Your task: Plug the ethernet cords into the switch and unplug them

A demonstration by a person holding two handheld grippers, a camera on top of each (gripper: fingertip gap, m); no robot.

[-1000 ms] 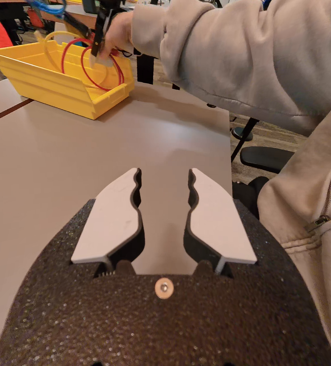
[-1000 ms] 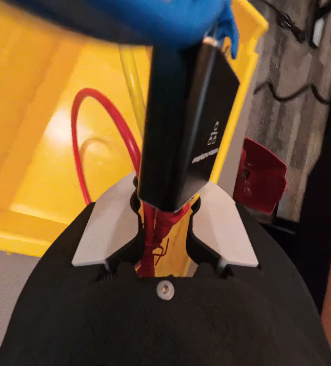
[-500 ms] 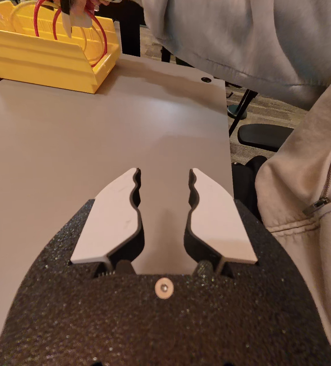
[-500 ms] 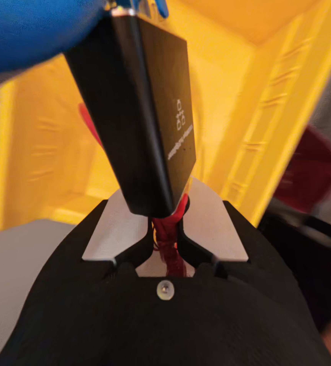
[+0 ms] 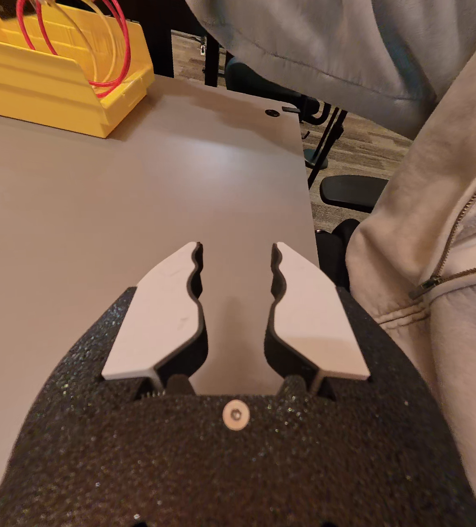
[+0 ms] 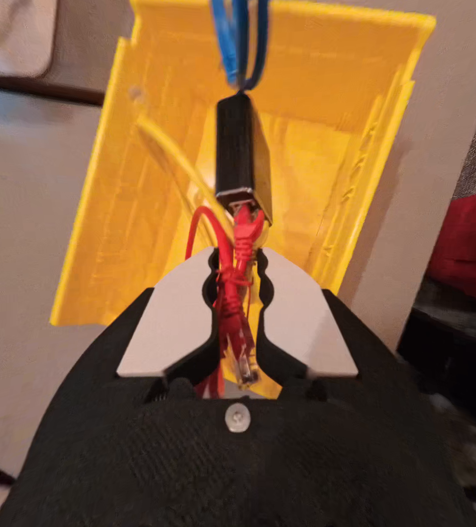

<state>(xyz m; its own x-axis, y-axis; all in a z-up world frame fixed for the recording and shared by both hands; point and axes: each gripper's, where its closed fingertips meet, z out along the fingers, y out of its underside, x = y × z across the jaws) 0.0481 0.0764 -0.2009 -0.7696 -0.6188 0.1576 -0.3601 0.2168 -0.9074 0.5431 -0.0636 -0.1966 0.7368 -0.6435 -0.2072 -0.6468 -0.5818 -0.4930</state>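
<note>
Right gripper [image 6: 236, 256] pinched the red cord [image 6: 232, 302], switch [image 6: 241, 154] hanging just ahead; left gripper [image 5: 236, 248] spread, empty.

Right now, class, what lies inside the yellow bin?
Inside the yellow bin, loops of red cord and yellow cord show. Its front wall hides the floor in the left wrist view.

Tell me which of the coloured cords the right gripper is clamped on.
The red cord: it runs between the right gripper fingers up into the black switch. The blue cord hangs beyond the switch; the yellow cord trails aside.
</note>
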